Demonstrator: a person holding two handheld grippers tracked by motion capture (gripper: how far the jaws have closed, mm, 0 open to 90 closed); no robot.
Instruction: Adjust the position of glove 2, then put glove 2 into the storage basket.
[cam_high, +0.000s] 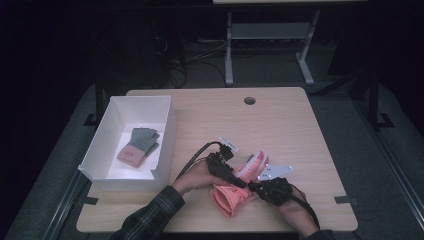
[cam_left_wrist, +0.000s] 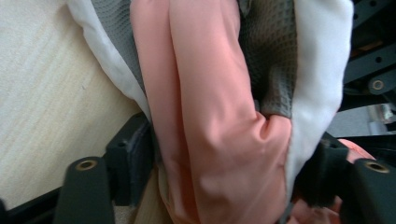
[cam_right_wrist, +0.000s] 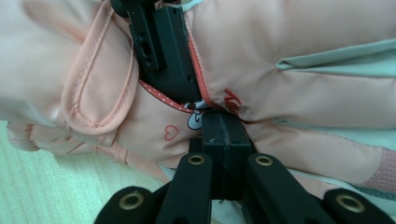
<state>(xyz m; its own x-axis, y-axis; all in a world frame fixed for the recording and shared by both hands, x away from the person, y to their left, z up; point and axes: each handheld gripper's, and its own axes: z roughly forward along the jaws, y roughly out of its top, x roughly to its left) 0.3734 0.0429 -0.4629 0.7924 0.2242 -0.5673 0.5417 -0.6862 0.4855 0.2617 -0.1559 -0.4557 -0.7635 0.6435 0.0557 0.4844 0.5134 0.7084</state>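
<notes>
**Second glove pair in grip, not yet boxed**

Both grippers hold the padded pink fabric glove pair (cam_high: 234, 192) at the near table edge. Left gripper (cam_left_wrist: 219, 163): jaws pinching pink and grey folds. Right gripper (cam_right_wrist: 223, 140): jaws pressed together on a fabric fold. One grey-and-pink knit glove pair (cam_high: 138, 146) already lies in the white open-topped cardboard box (cam_high: 168, 132); judged half done. Red lettering beside a heart print, unreadable.

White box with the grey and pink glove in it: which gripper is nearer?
Left. The left gripper sits just right of the white box, gripping the pink glove. The right gripper is farther right, clamping the same glove.
</notes>
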